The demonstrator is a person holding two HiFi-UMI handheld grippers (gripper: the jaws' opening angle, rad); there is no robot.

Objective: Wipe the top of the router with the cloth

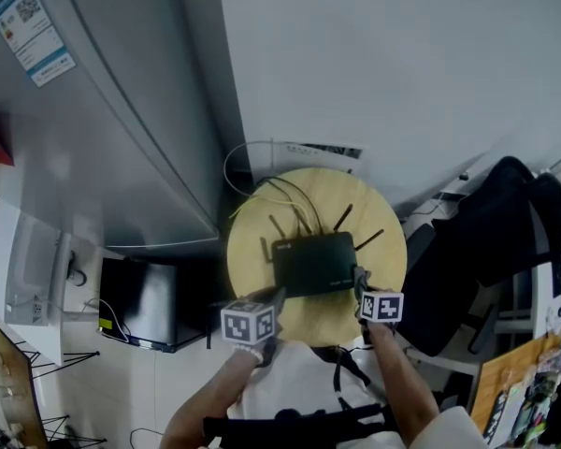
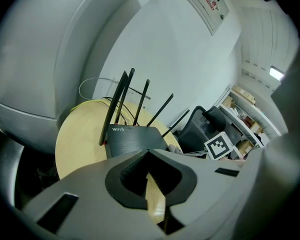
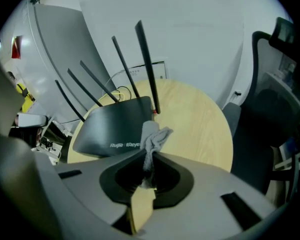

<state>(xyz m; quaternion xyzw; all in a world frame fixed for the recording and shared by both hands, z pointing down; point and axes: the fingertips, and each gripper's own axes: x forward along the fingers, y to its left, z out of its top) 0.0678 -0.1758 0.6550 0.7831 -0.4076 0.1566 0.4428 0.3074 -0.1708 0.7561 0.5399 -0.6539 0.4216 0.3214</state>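
Right gripper (image 3: pixel 149 156): clamping a grey cloth (image 3: pixel 155 136), which is bunching at the router's (image 3: pixel 112 129) near right corner. Left gripper (image 2: pixel 149 153): jaws meeting on nothing, hovering at the near left corner. Router sitting mid-table (image 3: pixel 200 129), antennas (image 3: pixel 146 66) rising along its far edge. Chair (image 1: pixel 505 237) standing right.

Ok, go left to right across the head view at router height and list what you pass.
black box → router → chair
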